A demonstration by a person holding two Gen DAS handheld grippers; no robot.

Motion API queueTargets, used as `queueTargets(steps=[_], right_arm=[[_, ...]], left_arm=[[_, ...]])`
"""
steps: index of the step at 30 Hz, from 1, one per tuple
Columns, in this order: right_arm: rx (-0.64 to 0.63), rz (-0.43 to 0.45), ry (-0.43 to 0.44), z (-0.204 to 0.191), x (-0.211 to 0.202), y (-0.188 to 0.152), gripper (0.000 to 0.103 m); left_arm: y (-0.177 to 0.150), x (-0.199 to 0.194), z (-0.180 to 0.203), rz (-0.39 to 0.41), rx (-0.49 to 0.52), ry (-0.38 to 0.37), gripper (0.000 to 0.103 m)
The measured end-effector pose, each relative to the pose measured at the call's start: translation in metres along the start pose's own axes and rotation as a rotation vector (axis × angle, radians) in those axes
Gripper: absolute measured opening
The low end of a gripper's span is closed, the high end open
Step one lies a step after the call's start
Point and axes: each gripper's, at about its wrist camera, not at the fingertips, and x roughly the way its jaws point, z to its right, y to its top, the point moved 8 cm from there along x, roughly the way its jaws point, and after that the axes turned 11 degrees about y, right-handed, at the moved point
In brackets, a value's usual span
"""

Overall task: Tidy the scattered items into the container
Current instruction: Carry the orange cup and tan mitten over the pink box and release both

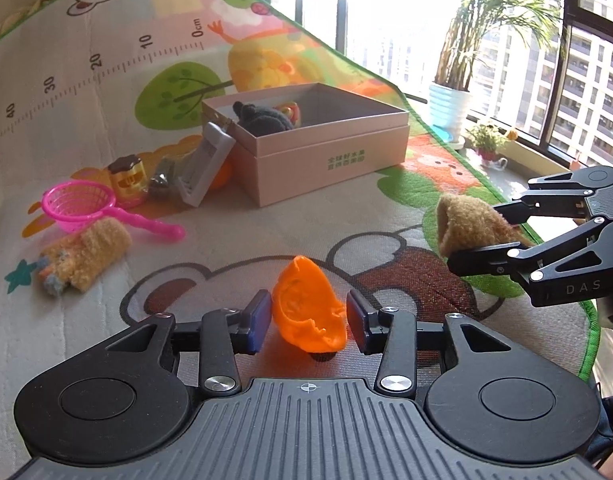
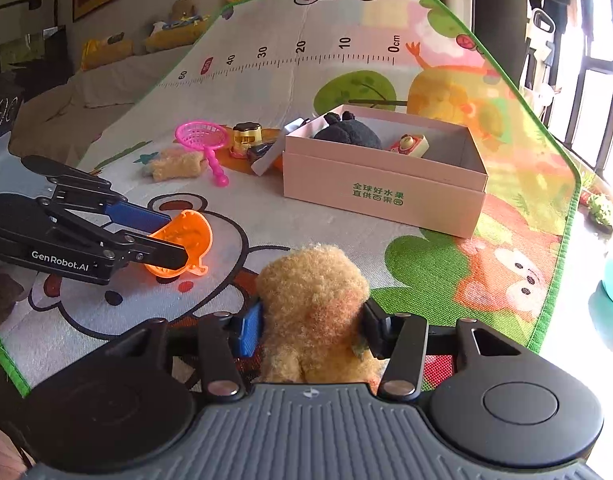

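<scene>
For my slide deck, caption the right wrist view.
Right hand-held gripper holds a tan plush toy; left one grips an orange shell near the pink box.

An open pink box [image 2: 382, 184] stood on the play mat, holding a dark plush [image 2: 346, 133] and a small red-and-cream toy [image 2: 408, 145]. Beside it lay a pink net scoop [image 1: 82, 202], a yellow toy [image 1: 127, 180] and a fuzzy tan plush [image 1: 86, 254]. An orange plastic shell [image 1: 308, 312] sat tilted between fingers, and another tan plush [image 2: 312, 312] was gripped.
</scene>
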Motion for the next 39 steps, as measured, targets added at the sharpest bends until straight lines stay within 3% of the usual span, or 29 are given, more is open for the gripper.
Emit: queueTargets(steps=[4, 9, 13, 18, 26, 30, 34, 35, 37, 39], right_arm=[[-0.014, 0.001, -0.004, -0.002, -0.004, 0.003, 0.050], [-0.012, -0.008, 0.002, -0.001, -0.003, 0.000, 0.050], [-0.005, -0.016, 0.005, -0.001, 0.000, -0.003, 0.050], [-0.005, -0.012, 0.001, 0.000, -0.002, -0.004, 0.050], [0.002, -0.033, 0.025, 0.002, -0.005, 0.001, 0.050], [-0.054, -0.010, 0.008, 0.017, -0.003, 0.045, 0.050], [-0.053, 0.110, -0.031, 0.059, -0.004, 0.126, 0.050], [-0.040, 0.147, -0.032, 0.072, -0.002, 0.148, 0.054], [0.005, 0.208, -0.048, 0.099, 0.008, 0.186, 0.079], [0.076, 0.240, -0.092, 0.131, 0.023, 0.215, 0.084]], left_arm=[[-0.005, 0.000, 0.004, -0.007, -0.006, -0.008, 0.050], [-0.011, 0.007, 0.001, -0.035, -0.016, -0.007, 0.062], [-0.009, 0.013, 0.002, -0.039, -0.024, -0.009, 0.064], [-0.006, 0.018, 0.005, -0.032, 0.003, 0.006, 0.053], [0.010, -0.002, 0.018, 0.002, 0.066, -0.044, 0.053], [0.061, 0.003, 0.023, 0.092, 0.157, -0.020, 0.053], [0.127, 0.031, 0.014, 0.204, 0.170, 0.016, 0.054], [0.146, 0.040, 0.011, 0.242, 0.148, 0.030, 0.054], [0.183, 0.064, 0.004, 0.305, 0.065, 0.036, 0.059], [0.203, 0.091, 0.001, 0.280, 0.038, 0.025, 0.082]])
